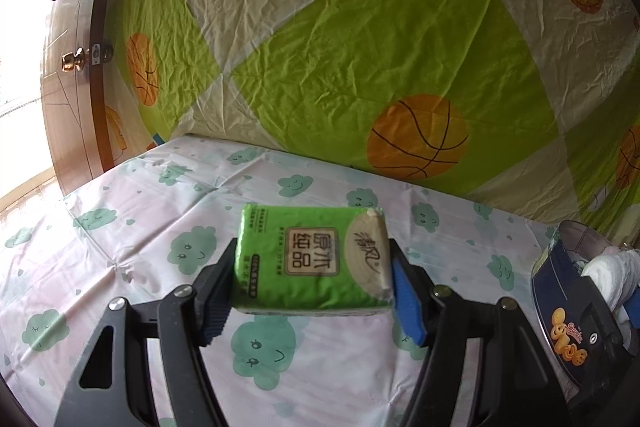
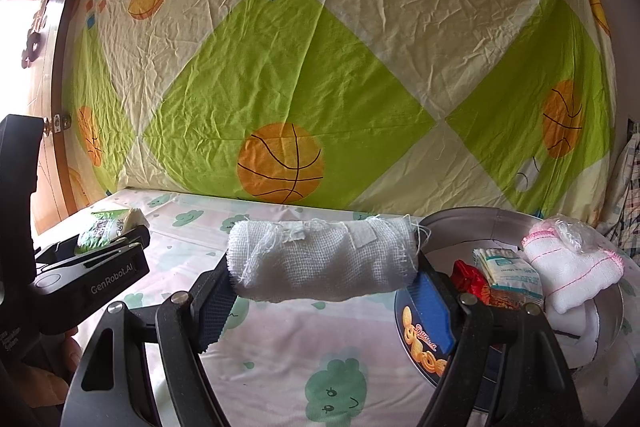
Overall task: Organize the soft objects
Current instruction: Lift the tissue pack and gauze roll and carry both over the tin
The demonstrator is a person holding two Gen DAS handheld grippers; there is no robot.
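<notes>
Grippers hover over a table covered in a white cloth [image 1: 120, 247] printed with green clouds. The left gripper [image 1: 312, 267] clamps a green tissue pack [image 1: 308, 259] between its pads, held above the cloth. The right gripper [image 2: 324, 267] grasps a white gauze roll [image 2: 324, 259] by its ends, just left of a round blue cookie tin [image 2: 416, 339]. Inside the tin lie a folded white towel with pink stitching [image 2: 572, 271], a small tissue packet [image 2: 508, 271] and something red [image 2: 466, 273]. A basketball-patterned sheet [image 2: 320, 67] hangs behind.
</notes>
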